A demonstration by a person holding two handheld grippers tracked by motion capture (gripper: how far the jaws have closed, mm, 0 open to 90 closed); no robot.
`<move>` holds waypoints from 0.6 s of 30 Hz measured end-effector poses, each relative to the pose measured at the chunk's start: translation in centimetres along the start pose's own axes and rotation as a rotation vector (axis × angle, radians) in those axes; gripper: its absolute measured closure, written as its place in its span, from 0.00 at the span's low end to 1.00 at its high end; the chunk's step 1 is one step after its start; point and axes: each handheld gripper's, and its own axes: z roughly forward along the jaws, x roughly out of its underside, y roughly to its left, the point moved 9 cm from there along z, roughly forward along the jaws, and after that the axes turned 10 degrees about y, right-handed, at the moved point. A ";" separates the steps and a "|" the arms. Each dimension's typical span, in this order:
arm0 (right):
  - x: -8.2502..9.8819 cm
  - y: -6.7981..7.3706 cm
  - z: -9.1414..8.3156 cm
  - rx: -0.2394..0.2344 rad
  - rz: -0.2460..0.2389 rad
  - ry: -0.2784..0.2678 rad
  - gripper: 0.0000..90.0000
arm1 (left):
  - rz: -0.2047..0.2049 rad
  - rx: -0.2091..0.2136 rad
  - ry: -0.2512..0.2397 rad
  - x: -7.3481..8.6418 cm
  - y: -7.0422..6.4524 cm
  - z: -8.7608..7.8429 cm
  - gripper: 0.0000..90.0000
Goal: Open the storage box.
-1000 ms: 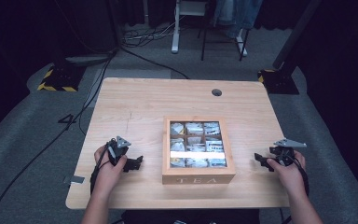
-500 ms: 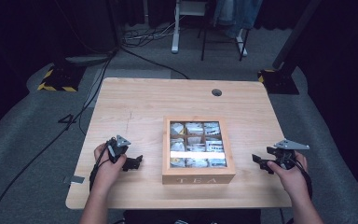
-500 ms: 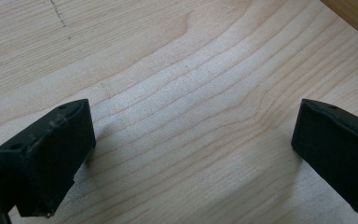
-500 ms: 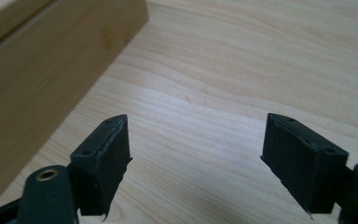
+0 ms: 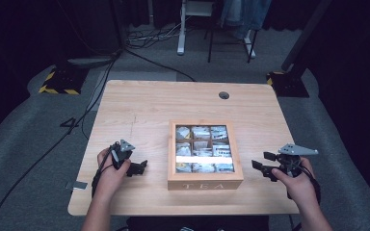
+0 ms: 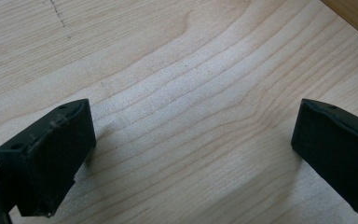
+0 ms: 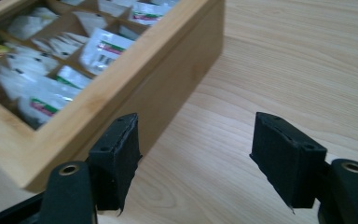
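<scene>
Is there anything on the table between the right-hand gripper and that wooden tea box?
Nothing visible. The right gripper hangs open beside the tea box, with bare table between them. Its fingers have just been closing, with nothing between them.

- The worktop is pale blond wood with fine wavy grain lines.
- The tea box is honey-coloured wood with light "TEA" lettering on its front wall.
- The sachets inside are white with green and red marks.
- The left hand-held gripper is black, with a grey plate on top.
- The right hand-held gripper is black too, with a grey plate.
- The floor is grey carpet; a yellow-and-black striped block sits at upper left of the frame.
</scene>
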 end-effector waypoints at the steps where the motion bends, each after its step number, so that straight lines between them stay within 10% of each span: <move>1: -0.2 0.8 -0.1 -0.014 -0.026 -0.003 0.35 | 0.000 0.001 0.001 0.0 0.0 0.0 0.00; 18: -0.4 6.1 0.8 -0.159 -0.090 0.014 0.27 | 0.001 -0.002 -0.001 0.0 0.0 0.0 0.00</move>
